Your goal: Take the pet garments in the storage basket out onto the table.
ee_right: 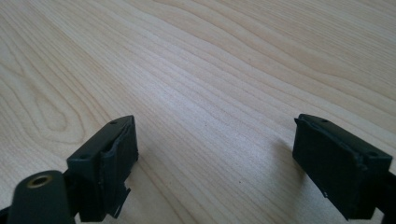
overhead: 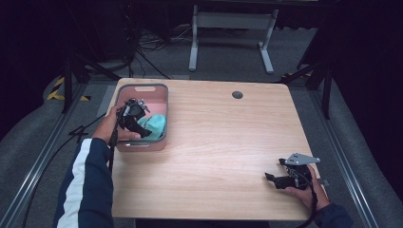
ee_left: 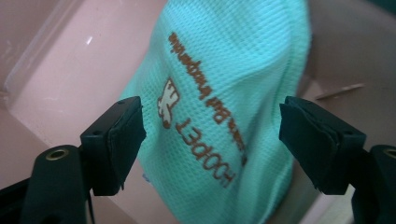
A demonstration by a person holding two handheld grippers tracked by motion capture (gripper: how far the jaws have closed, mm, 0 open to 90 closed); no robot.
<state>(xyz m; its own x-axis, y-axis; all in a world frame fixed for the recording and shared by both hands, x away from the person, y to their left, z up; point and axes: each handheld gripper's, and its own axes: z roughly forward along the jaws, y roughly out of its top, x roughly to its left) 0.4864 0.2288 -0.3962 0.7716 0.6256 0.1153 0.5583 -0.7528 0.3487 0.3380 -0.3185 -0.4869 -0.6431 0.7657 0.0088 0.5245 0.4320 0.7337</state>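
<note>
Left gripper (ee_left: pixel 212 140): jaws apart, astride turquoise waffle-knit cloth (ee_left: pixel 224 93) in pink plastic bin (overhead: pixel 164 92), not gripping.
Right gripper (ee_right: pixel 215 163): jaws wide, empty, over pale wooden table (ee_right: pixel 210 70).

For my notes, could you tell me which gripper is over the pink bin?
The left gripper; its open jaws frame the teal cloth inside, while the right gripper rests on bare table.

One pink bin (overhead: pixel 141 144) sits at the left of the high view, on one wooden surface (overhead: pixel 214 142). One turquoise cloth (overhead: pixel 155 124) lies inside it; in the left gripper view the cloth (ee_left: pixel 219 93) bears one small printed figure and two lines of brown lettering. Two claws are in play: the left claw (overhead: pixel 142 129) over the bin and the right claw (overhead: pixel 272 179) at lower right. One round hole (overhead: pixel 237 94) marks the surface near its upper edge.
</note>
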